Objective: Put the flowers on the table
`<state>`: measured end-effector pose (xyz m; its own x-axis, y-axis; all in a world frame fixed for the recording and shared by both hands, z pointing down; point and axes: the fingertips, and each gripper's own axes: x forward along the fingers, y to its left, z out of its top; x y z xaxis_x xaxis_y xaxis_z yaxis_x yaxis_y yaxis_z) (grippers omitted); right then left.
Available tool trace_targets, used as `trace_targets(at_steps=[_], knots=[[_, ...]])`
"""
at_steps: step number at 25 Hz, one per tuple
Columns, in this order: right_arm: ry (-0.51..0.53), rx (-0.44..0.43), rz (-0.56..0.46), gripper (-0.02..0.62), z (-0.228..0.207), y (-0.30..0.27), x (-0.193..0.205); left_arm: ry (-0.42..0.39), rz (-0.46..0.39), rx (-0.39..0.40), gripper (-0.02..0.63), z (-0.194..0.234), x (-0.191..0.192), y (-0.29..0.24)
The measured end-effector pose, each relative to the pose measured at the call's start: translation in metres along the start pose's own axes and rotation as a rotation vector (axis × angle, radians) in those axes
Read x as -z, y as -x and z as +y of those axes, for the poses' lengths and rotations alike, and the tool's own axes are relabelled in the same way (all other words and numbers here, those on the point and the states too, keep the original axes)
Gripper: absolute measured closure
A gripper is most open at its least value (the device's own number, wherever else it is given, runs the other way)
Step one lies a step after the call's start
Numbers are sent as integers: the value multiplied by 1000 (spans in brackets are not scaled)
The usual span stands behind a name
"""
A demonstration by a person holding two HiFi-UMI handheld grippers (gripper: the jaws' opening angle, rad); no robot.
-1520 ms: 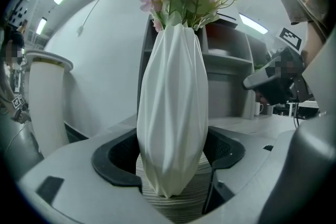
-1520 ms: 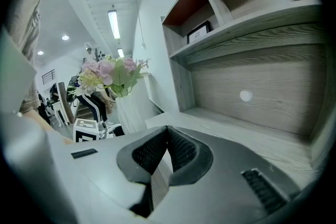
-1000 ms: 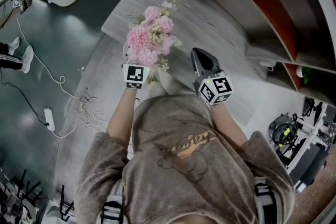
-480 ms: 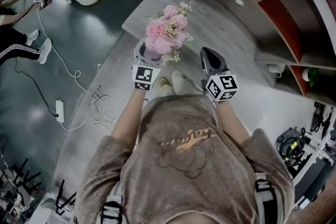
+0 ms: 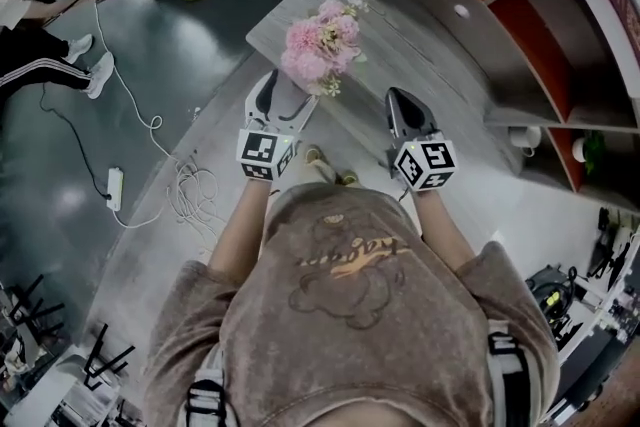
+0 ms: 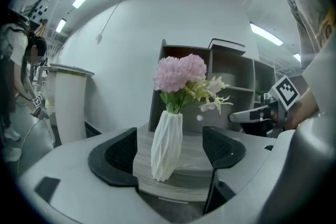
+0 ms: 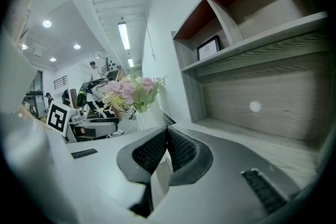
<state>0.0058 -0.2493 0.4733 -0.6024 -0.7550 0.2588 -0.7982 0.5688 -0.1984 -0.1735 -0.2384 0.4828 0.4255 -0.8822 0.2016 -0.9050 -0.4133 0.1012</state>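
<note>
Hand-held gripper, jaws together, empty; pink flowers beyond, at left.

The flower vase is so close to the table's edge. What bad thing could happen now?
1. The vase stands near the corner of the table, so a small bump might send it off.
2. The left gripper is open with a jaw on each side of the vase; pulling back crookedly could knock it.
3. It is tall and narrow with flowers on top, so it may tip easily.
</note>
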Motion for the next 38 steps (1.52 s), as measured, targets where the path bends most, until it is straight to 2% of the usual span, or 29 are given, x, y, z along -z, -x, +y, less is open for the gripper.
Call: trace_targets(at_steps=[9, 13, 17, 23, 30, 38], knots=[[60, -119, -42, 600, 18, 34, -14, 62, -41, -91, 239, -29, -19, 47], [70, -141, -67, 600, 19, 50, -20, 71, -62, -114, 345, -45, -27, 63], [72, -152, -90, 600, 19, 57, -23, 74, -82, -117, 481, -57, -34, 74], [97, -174, -110, 600, 25, 63, -28, 61, -82, -166, 585, -59, -41, 85], [75, -160, -112, 601, 26, 71, -23, 70, -63, -189, 588, -60, -36, 90], [62, -155, -113, 601, 25, 76, -23, 98, -75, -177, 588, -73, -37, 87]])
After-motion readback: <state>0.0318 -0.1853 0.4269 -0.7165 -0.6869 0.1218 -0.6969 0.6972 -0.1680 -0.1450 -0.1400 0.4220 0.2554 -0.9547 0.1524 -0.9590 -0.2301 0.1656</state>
